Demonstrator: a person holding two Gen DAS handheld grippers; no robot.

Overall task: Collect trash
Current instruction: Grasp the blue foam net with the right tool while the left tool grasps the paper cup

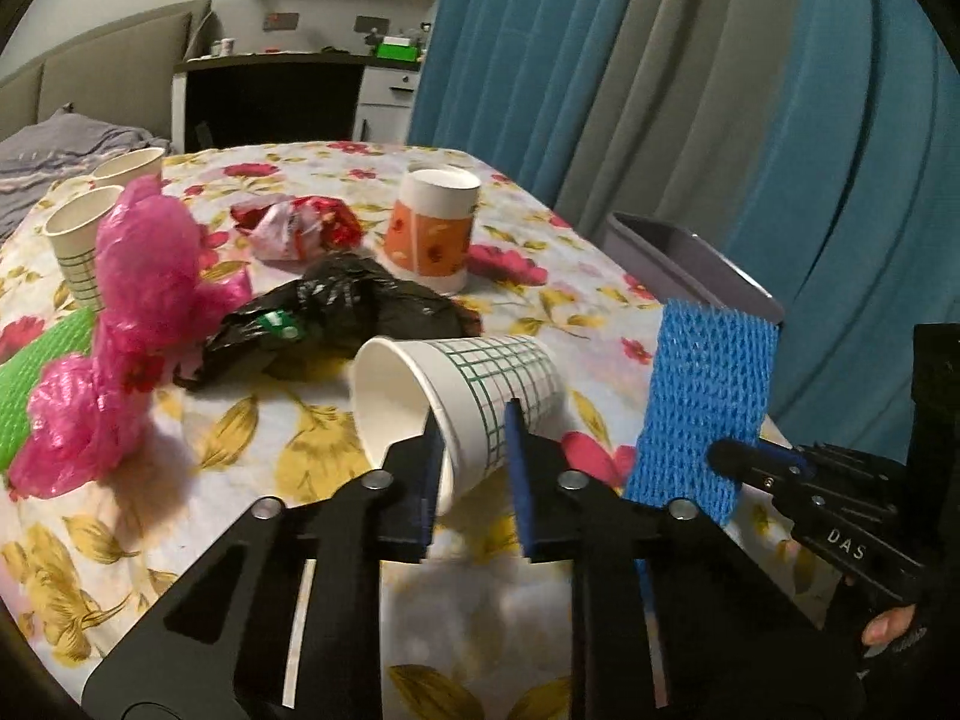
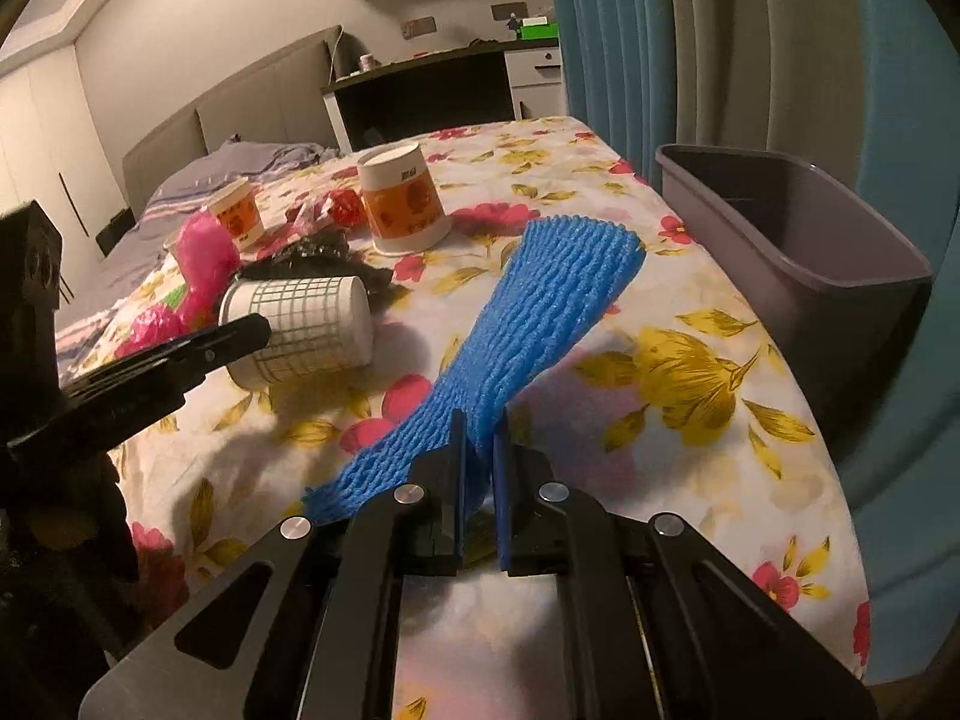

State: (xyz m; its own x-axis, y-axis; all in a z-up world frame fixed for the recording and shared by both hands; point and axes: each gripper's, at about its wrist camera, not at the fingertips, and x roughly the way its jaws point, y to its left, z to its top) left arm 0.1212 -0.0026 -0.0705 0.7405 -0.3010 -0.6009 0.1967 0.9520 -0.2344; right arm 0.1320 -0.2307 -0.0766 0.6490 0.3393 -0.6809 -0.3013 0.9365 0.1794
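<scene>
- The left gripper (image 1: 471, 420) has its blue-padded jaws pinched on the rim wall of a white paper cup with a green grid pattern (image 1: 474, 384), which lies on its side on the floral tablecloth (image 1: 252, 420), mouth toward nine o'clock in the left wrist view.
- The right gripper (image 2: 478, 426) is clamped nearly shut on a blue foam mesh sleeve (image 2: 540, 312), lifted and slanting toward one o'clock.
- A grey plastic bin (image 2: 840, 276) stands at the cloth's edge, at two o'clock of the sleeve.
- At eleven o'clock of the cup lie a crumpled black plastic bag (image 1: 336, 312) and a pink plastic bag (image 1: 144, 276).
- An upturned orange-banded paper cup (image 1: 435, 228) stands at twelve o'clock.
</scene>
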